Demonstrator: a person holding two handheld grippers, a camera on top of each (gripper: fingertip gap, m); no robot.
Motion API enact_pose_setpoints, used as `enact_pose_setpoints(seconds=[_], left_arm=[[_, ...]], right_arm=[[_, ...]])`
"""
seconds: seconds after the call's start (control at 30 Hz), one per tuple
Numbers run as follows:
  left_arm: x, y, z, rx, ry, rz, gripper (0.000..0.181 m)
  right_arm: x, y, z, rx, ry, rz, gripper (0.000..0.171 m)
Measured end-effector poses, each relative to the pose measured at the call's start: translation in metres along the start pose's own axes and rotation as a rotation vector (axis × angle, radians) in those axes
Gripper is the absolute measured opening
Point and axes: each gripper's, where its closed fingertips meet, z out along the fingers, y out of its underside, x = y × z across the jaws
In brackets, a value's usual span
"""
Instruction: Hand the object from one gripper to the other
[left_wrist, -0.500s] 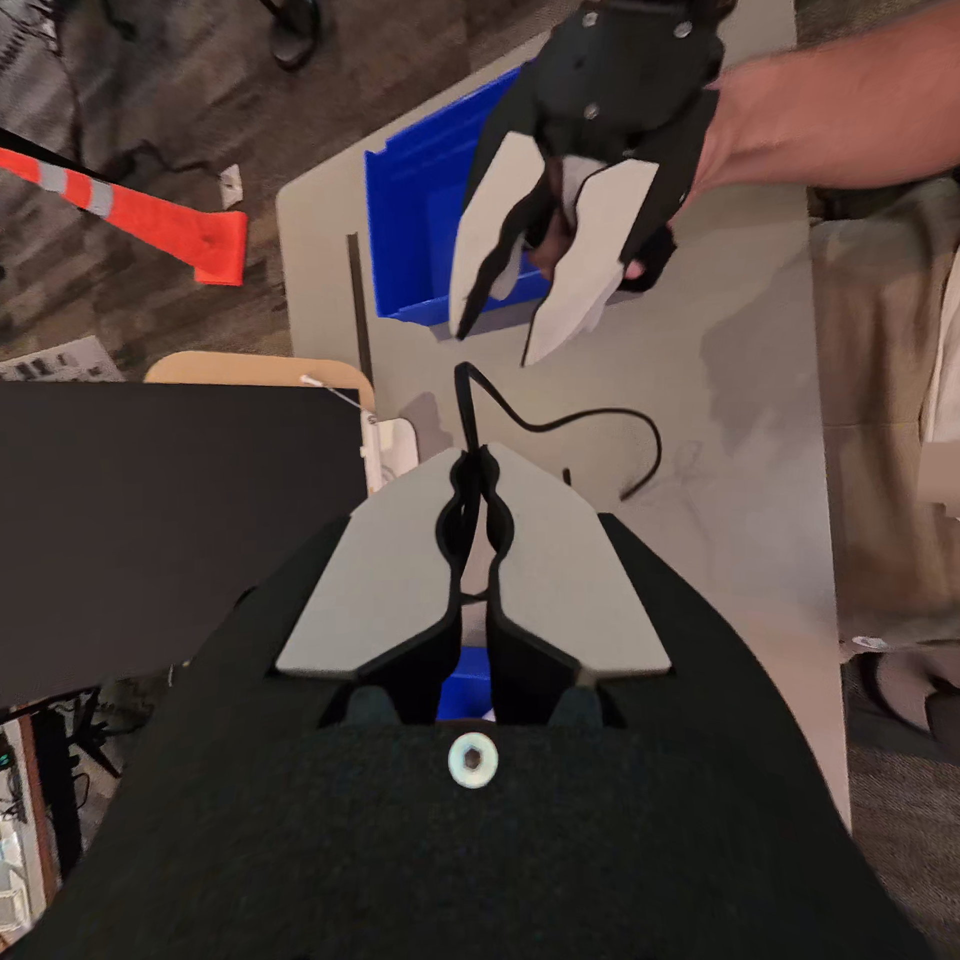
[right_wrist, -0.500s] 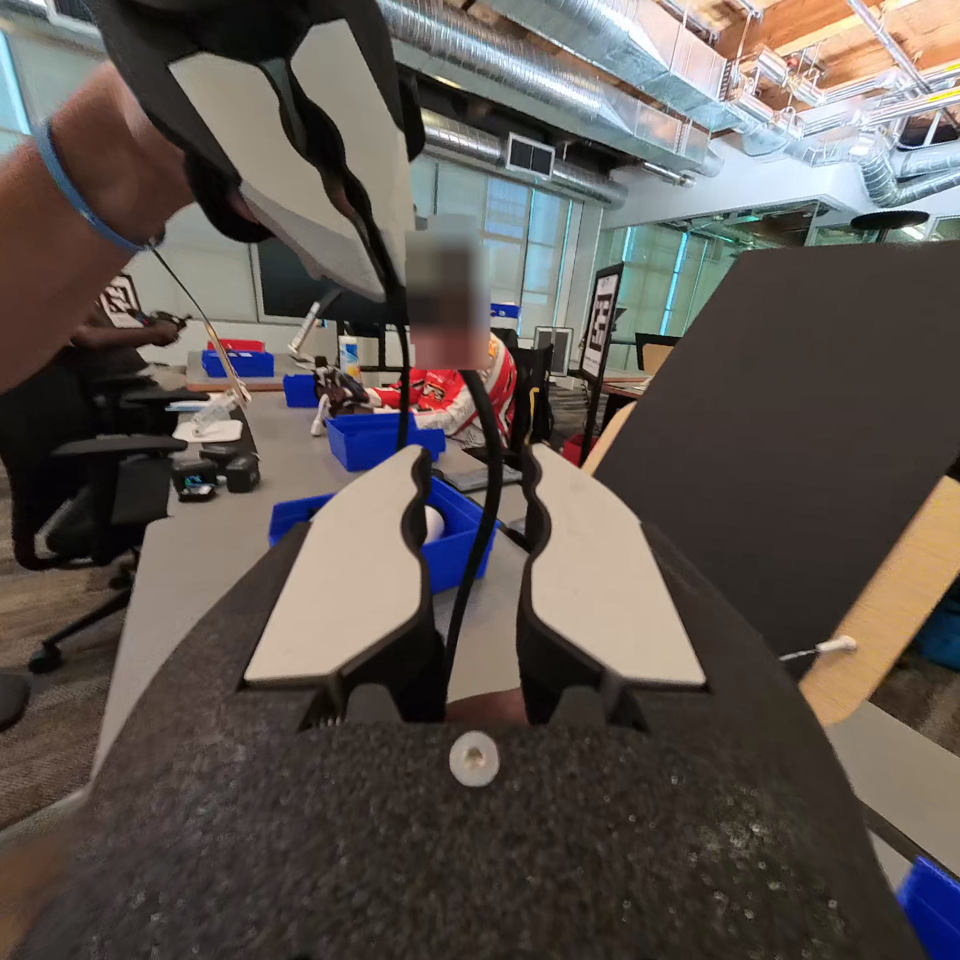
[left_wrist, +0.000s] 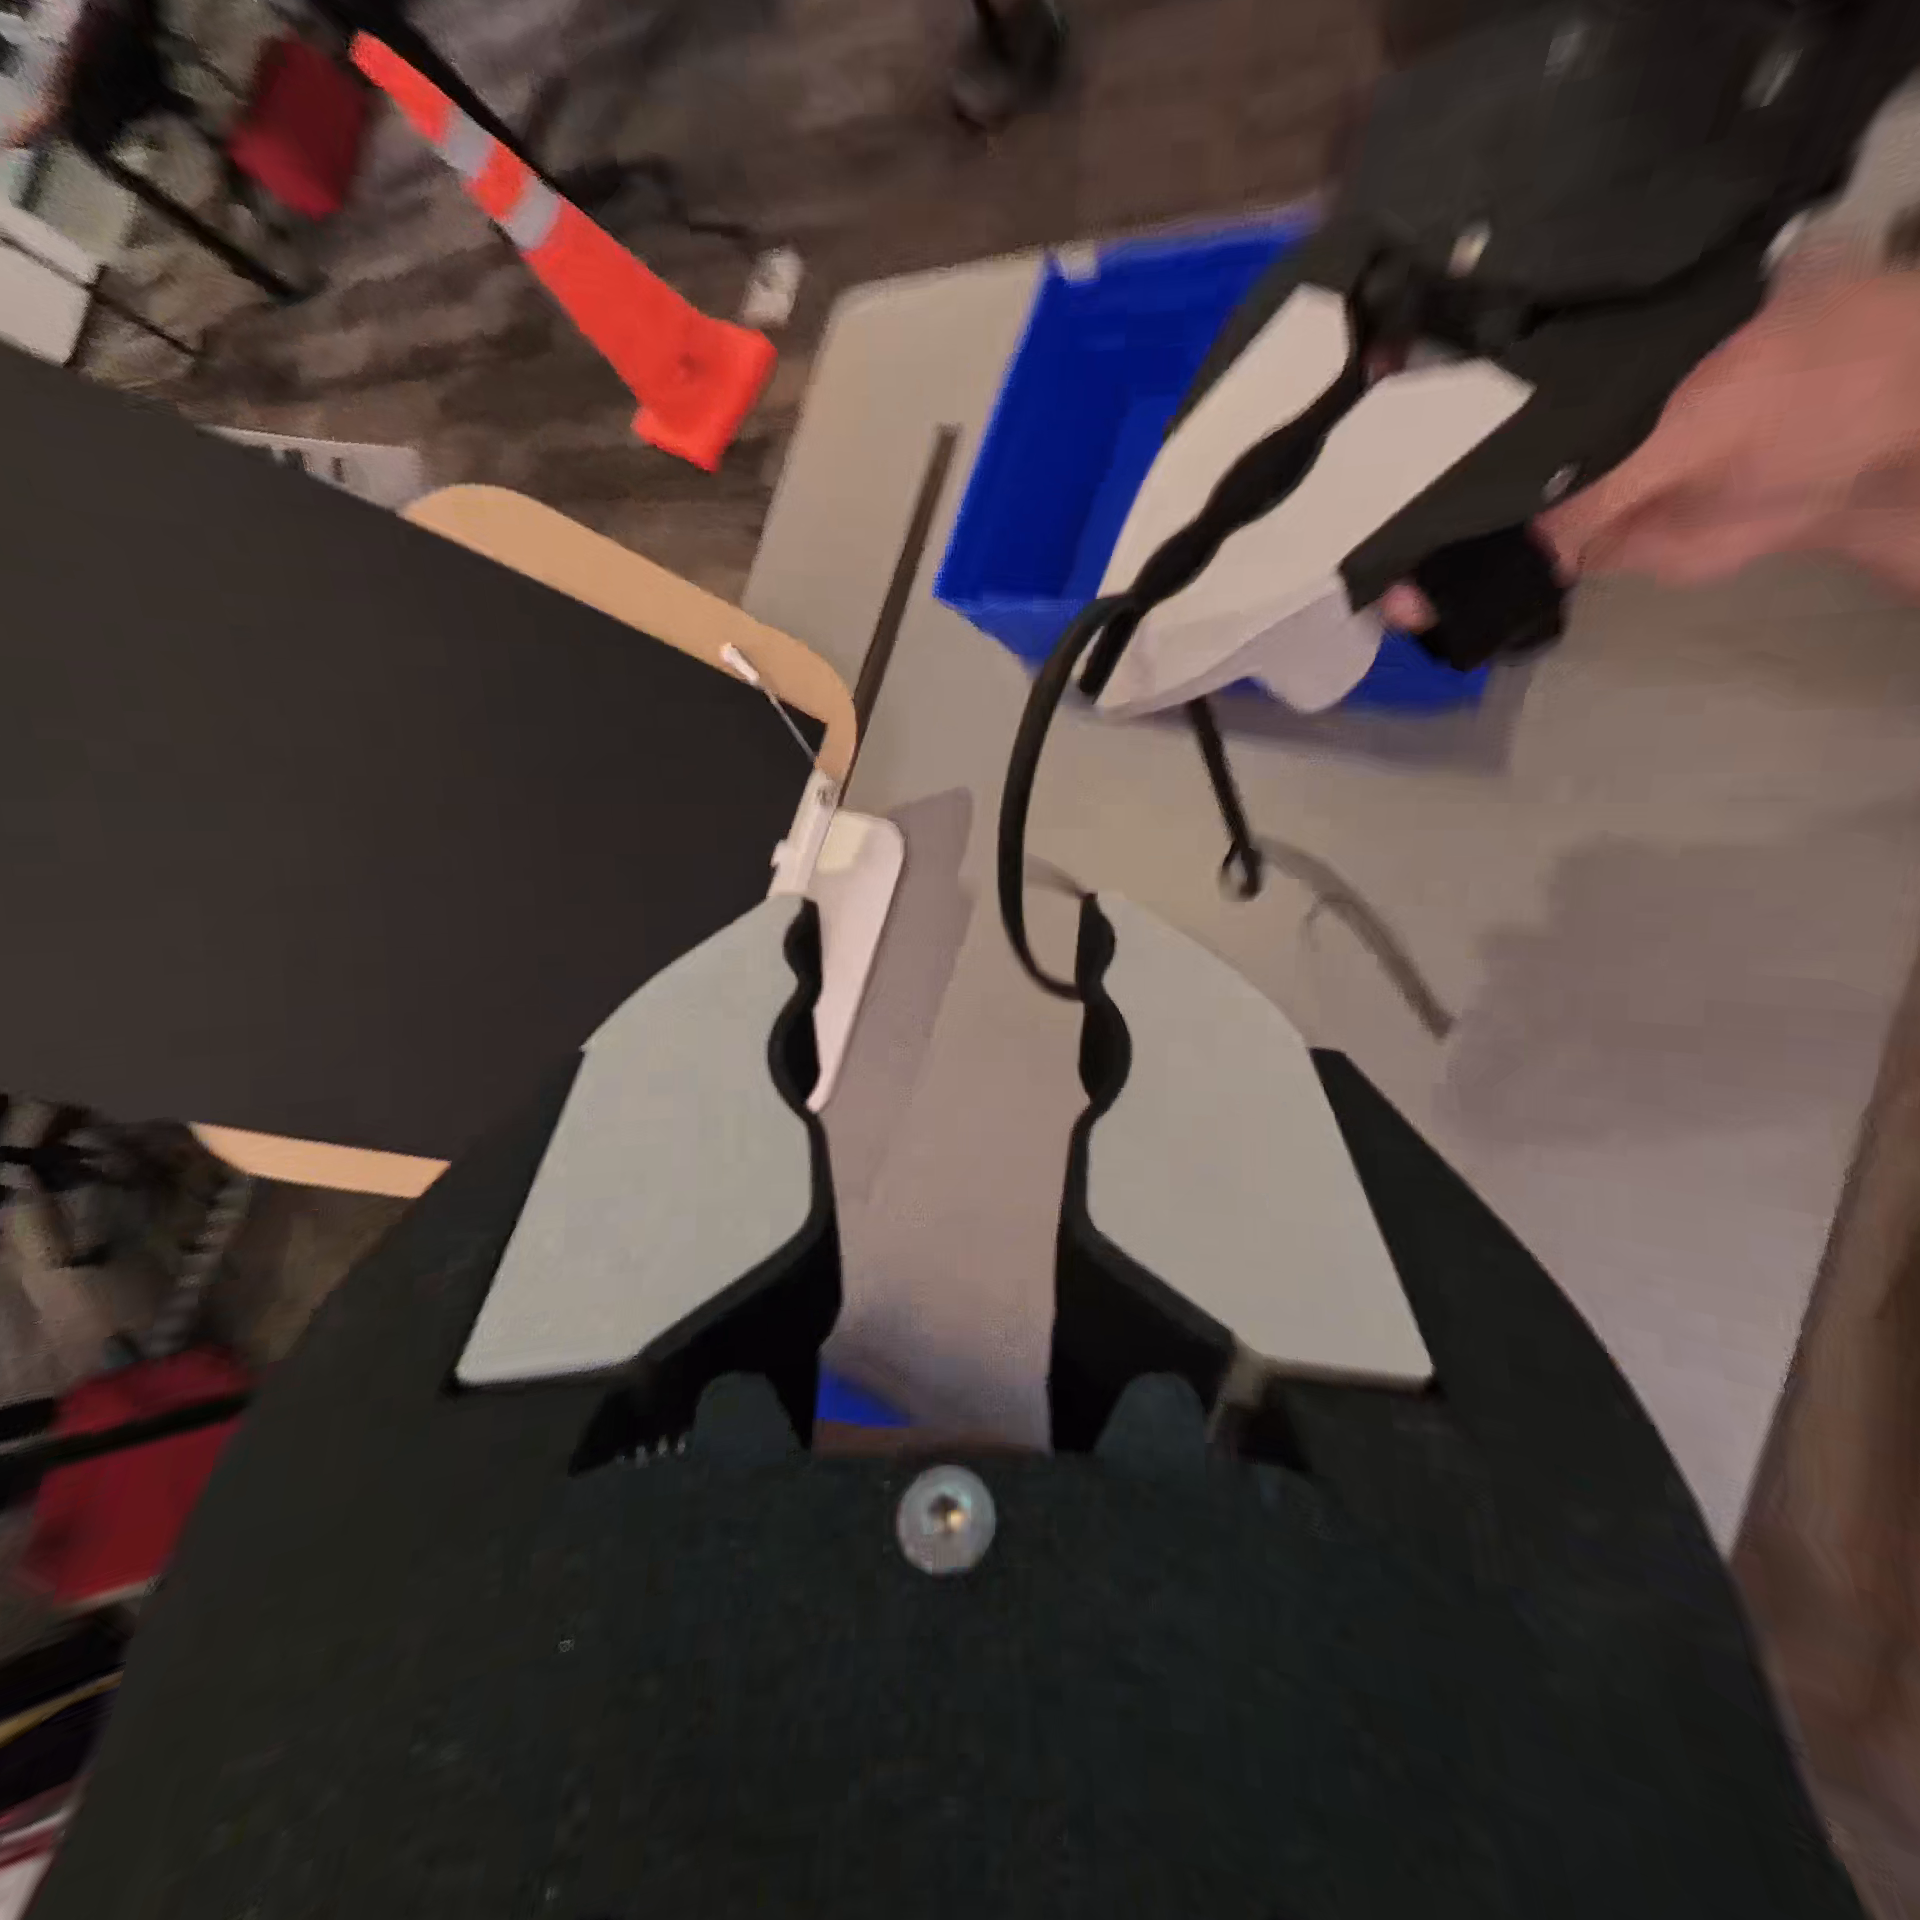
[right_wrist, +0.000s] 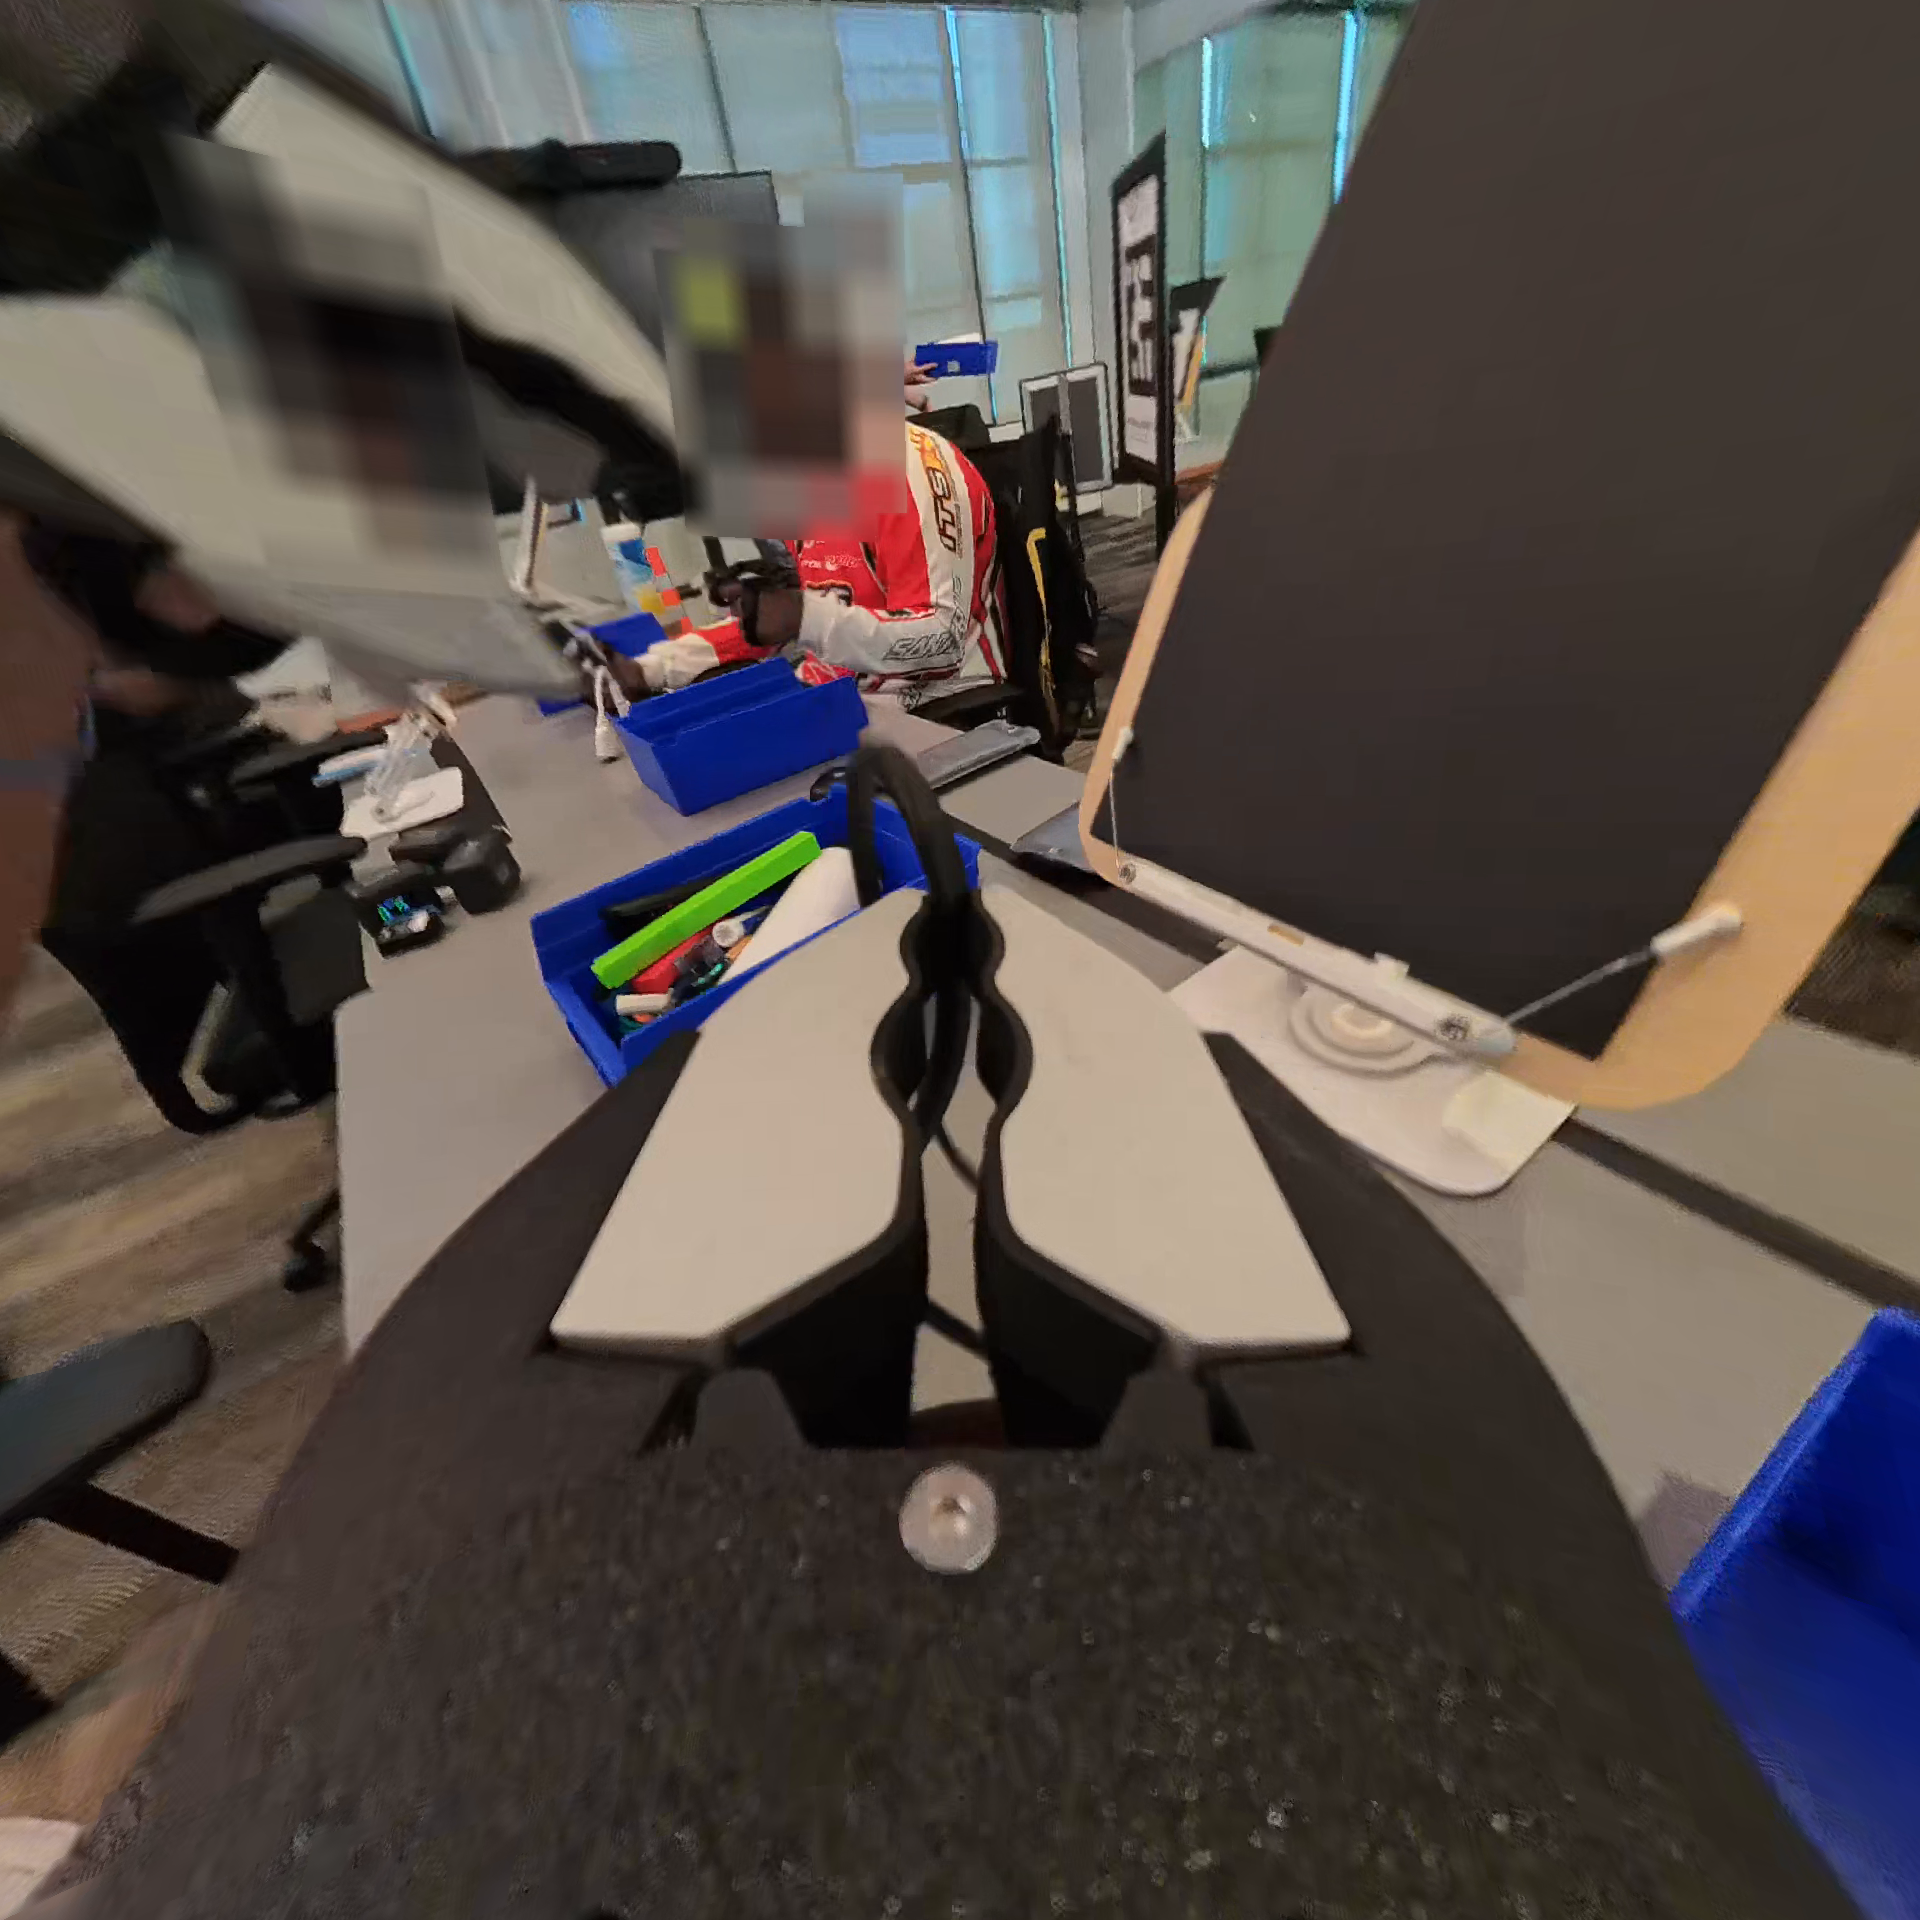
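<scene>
The object is a thin black cable (left_wrist: 1013, 790). My right gripper (right_wrist: 954, 914) is shut on it; the cable (right_wrist: 894, 800) arches up out of the fingertips and also runs back between the fingers. In the left wrist view the right gripper (left_wrist: 1153, 644) is at the upper right, with the cable looping down from it towards my left gripper (left_wrist: 943, 914). The left gripper is open and holds nothing; the loop's low end passes by its right fingertip. In the right wrist view the left gripper (right_wrist: 623, 561) is a blur at the upper left.
Both grippers are above a grey table (left_wrist: 1558, 883). A blue bin (right_wrist: 582, 935) of small items sits on it, also in the left wrist view (left_wrist: 1060, 436). A black board on a white stand (right_wrist: 1558, 520) rises to one side. An orange cone (left_wrist: 623, 291) lies on the floor. A person (right_wrist: 914, 592) sits farther off. The tips of one gripper are about 9 cm away from the tips of the other.
My left gripper has opened and let go of the cable. My right gripper has shut on the cable. Both views have shifted and are blurred by motion.
</scene>
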Motion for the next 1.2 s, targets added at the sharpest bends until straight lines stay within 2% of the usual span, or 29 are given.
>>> enact_pose_setpoints(seconds=[0.1, 0.17, 0.3, 0.37, 0.5, 0.6, 0.67, 0.7, 0.73, 0.77, 1.0, 1.1, 1.2], left_arm=[[0.032, 0.001, -0.010, 0.263, 0.068, -0.333, 0.040], [0.068, 0.016, -0.003, 0.357, 0.167, -0.410, 0.040], [0.105, 0.072, 0.058, 0.364, 0.062, -0.386, 0.048], [0.121, 0.101, 0.087, 0.341, 0.060, -0.423, 0.057], [0.142, 0.125, 0.110, 0.390, 0.115, -0.512, 0.062], [0.149, 0.113, 0.101, 0.528, 0.198, -0.600, 0.059], [0.151, 0.111, 0.100, 0.554, 0.215, -0.618, 0.051], [0.146, 0.115, 0.101, 0.548, 0.175, -0.627, 0.036], [0.143, 0.117, 0.100, 0.555, 0.156, -0.631, 0.010], [0.145, 0.117, 0.098, 0.574, 0.183, -0.628, 0.006], [0.136, 0.117, 0.083, 0.606, 0.207, -0.629, 0.005], [0.124, 0.113, 0.068, 0.638, 0.201, -0.637, 0.005], [0.108, 0.113, 0.053, 0.649, 0.174, -0.650, 0.005]], right_arm=[[0.021, 0.005, -0.004, 0.005, 0.011, 0.165, 0.004], [0.026, 0.009, -0.004, 0.013, -0.011, 0.265, 0.003], [0.003, 0.010, 0.006, 0.028, -0.138, 0.384, 0.004], [-0.015, 0.010, 0.013, 0.021, -0.200, 0.394, 0.004], [-0.044, 0.012, 0.027, 0.012, -0.267, 0.395, 0.004], [-0.053, 0.023, 0.040, -0.022, -0.255, 0.376, 0.004], [-0.056, 0.032, 0.047, -0.046, -0.243, 0.367, 0.004], [-0.058, 0.036, 0.050, -0.056, -0.244, 0.371, 0.004], [-0.058, 0.039, 0.053, -0.062, -0.239, 0.373, 0.004], [-0.057, 0.042, 0.054, -0.065, -0.229, 0.372, 0.003], [-0.048, 0.056, 0.055, -0.122, -0.215, 0.346, 0.008], [-0.047, 0.065, 0.054, -0.171, -0.213, 0.276, 0.041], [-0.050, 0.070, 0.046, -0.225, -0.229, 0.155, 0.053]])
